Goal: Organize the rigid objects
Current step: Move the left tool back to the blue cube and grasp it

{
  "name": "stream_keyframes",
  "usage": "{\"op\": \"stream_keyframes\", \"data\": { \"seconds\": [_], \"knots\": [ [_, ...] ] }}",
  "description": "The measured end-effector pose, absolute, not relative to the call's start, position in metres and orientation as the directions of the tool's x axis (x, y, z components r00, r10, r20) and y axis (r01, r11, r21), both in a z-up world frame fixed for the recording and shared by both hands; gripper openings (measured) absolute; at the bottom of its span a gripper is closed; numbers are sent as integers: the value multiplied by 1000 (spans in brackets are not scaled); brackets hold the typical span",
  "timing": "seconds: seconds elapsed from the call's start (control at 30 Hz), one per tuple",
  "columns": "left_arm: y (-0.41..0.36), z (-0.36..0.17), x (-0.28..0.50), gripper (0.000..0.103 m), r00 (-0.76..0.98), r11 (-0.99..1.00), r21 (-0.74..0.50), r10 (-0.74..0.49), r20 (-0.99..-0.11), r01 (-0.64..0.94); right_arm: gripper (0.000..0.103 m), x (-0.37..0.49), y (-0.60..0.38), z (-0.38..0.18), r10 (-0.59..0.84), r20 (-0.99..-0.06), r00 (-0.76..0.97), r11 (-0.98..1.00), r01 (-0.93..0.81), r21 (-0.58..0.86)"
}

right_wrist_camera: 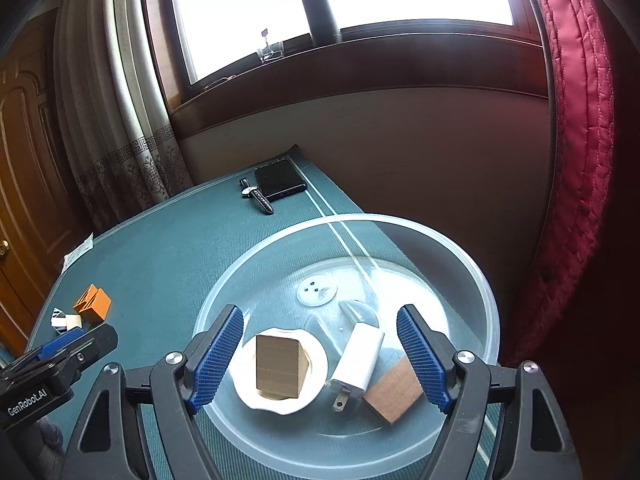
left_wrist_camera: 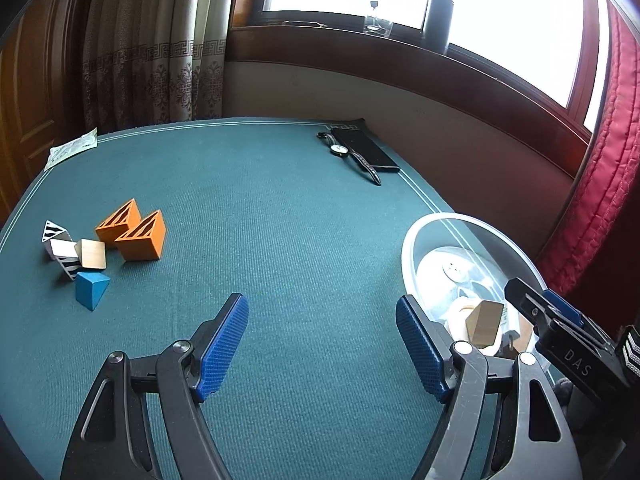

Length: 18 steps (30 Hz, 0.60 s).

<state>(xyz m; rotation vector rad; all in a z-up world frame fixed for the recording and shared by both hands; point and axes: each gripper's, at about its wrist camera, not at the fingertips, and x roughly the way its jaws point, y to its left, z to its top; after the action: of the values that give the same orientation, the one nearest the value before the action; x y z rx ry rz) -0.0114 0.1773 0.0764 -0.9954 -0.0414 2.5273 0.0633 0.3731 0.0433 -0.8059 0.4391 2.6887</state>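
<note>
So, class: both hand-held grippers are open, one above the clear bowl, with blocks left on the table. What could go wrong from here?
1. The wooden block sits on a small white dish in the clear bowl; another drop could tip it.
2. The loose blocks, like the orange pair and blue wedge, touch; grabbing one may shove its neighbours.

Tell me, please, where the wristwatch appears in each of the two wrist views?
Left wrist view: the wristwatch lies at the table's far edge, upper centre-right, against the black phone.
Right wrist view: upper centre-left, beyond the clear bowl, at the phone's left side.
Shared landmark: the black phone.
</note>
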Motion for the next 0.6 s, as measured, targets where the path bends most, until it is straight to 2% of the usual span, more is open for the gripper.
{"op": "stream_keyframes", "data": {
  "seconds": [0.6],
  "knots": [
    [114,65,-23,77,-688,-955,-194,298,-662,-226,83,46,327,39,95,-596,-797,-949,-253,188]
  ]
}}
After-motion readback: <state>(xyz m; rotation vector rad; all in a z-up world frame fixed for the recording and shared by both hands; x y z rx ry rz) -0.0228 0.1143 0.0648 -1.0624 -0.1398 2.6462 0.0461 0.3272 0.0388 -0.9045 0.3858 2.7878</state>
